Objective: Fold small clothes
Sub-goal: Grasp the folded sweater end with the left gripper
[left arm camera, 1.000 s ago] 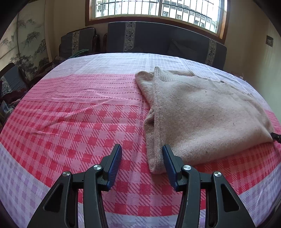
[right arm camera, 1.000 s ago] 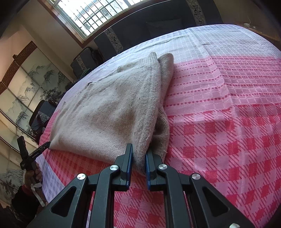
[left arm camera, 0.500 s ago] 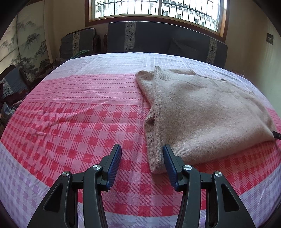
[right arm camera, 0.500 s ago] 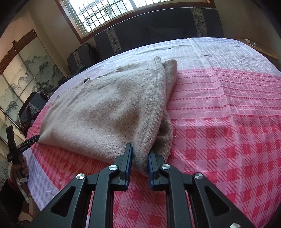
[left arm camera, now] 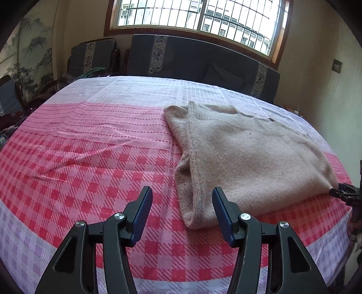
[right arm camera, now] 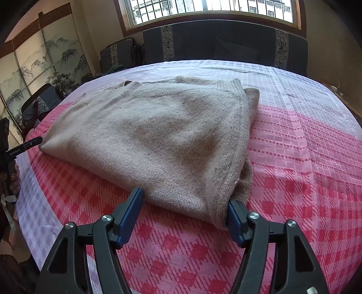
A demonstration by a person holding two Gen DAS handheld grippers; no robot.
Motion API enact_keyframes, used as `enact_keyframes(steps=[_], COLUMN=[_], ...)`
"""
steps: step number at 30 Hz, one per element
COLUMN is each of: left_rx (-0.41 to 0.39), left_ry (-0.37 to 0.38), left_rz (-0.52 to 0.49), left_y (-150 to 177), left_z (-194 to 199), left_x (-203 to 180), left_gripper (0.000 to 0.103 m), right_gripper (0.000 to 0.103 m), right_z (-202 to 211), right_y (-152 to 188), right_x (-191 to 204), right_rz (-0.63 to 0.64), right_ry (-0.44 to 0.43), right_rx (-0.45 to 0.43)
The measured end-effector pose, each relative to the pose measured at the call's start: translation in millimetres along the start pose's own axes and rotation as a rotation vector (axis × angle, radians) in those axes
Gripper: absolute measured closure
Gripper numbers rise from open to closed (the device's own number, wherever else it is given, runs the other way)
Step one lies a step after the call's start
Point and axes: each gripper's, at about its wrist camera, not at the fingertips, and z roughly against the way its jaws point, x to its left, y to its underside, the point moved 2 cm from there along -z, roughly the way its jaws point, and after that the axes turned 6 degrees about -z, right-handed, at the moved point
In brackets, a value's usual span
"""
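A beige knitted sweater (left arm camera: 244,158) lies folded on the pink checked tablecloth (left arm camera: 90,158); it also shows in the right wrist view (right arm camera: 163,140). My left gripper (left arm camera: 182,212) is open, just in front of the sweater's near left corner, which lies between the fingertips. My right gripper (right arm camera: 184,214) is open, its fingers on either side of the sweater's near right corner. The right gripper's tip (left arm camera: 346,194) shows at the far right of the left wrist view, and the left gripper (right arm camera: 22,147) at the left edge of the right wrist view.
The table (right arm camera: 305,147) is round, its edge curving close below both grippers. A dark sofa (left arm camera: 192,58) and chairs (left arm camera: 90,56) stand behind it under a barred window (left arm camera: 199,18). A painted folding screen (right arm camera: 40,63) stands at the left.
The right gripper was shut on the sweater's near corner and has opened, letting it go. The corner now rests on the table. The left gripper stayed open and hardly moved.
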Motion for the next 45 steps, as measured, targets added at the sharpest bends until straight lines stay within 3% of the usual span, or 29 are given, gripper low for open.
enact_keyframes(steps=[4, 6, 11, 14, 17, 20, 24, 29, 31, 33, 36, 39, 41, 42, 45], left_rx=[0.028, 0.084, 0.189, 0.239, 0.285, 0.321, 0.338, 0.288, 0.276, 0.284, 0.272, 0.272, 0.268, 0.279, 0.257], left_ry=[0.159, 0.227, 0.286, 0.458, 0.566, 0.722, 0.81, 0.786, 0.732, 0.665, 0.669, 0.662, 0.609, 0.545, 0.449], left_rz=[0.042, 0.039, 0.109, 0.176, 0.178, 0.21, 0.194, 0.231, 0.243, 0.19, 0.113, 0.176, 0.209, 0.198, 0.186], left_y=[-30.9, -45.4, -70.4, -77.6, -82.6, -86.0, -91.5, -91.7, -91.4, -90.3, -90.6, -92.6, -92.7, -92.6, -94.5], left_z=[-9.4, -25.1, -72.4, -93.3, -109.6, -123.7, -131.2, -129.5, -128.0, -125.9, -121.3, -125.6, -127.6, -129.8, -123.1], left_x=[12.8, 16.0, 39.5, 51.7, 56.3, 59.5, 47.8, 44.3, 44.4, 39.1, 32.7, 35.7, 36.6, 34.8, 22.2], left_gripper=[0.047, 0.047, 0.047, 0.047, 0.047, 0.048, 0.048, 0.048, 0.048, 0.047, 0.039, 0.038, 0.051, 0.087, 0.086], right_gripper=[0.036, 0.036, 0.036, 0.036, 0.036, 0.035, 0.035, 0.034, 0.033, 0.032, 0.032, 0.032, 0.032, 0.032, 0.032], right_z=[2.3, 3.8, 5.7, 5.3, 4.9, 5.7, 5.7, 4.7, 4.2, 3.8, 4.7, 5.2, 5.0, 4.9, 5.6], right_y=[0.7, 0.7, 0.1, -1.0, -2.1, -1.1, -2.6, -2.7, -2.7, -3.0, -2.8, -2.5, -2.9, -3.0, -3.3], right_x=[-1.2, -3.8, -7.0, -7.5, -8.0, -8.4, -11.0, -10.4, -8.9, -9.6, -10.5, -10.8, -11.4, -11.3, -13.2], right_rz=[-0.011, -0.026, -0.047, -0.049, -0.051, -0.054, -0.064, -0.06, -0.054, -0.055, -0.062, -0.065, -0.065, -0.066, -0.073], right_ry=[-0.019, -0.037, -0.06, -0.063, -0.066, -0.071, -0.081, -0.072, -0.069, -0.073, -0.077, -0.079, -0.079, -0.08, -0.089], right_rx=[-0.002, -0.005, -0.009, -0.009, -0.009, -0.009, -0.011, -0.012, -0.011, -0.01, -0.012, -0.013, -0.013, -0.014, -0.015])
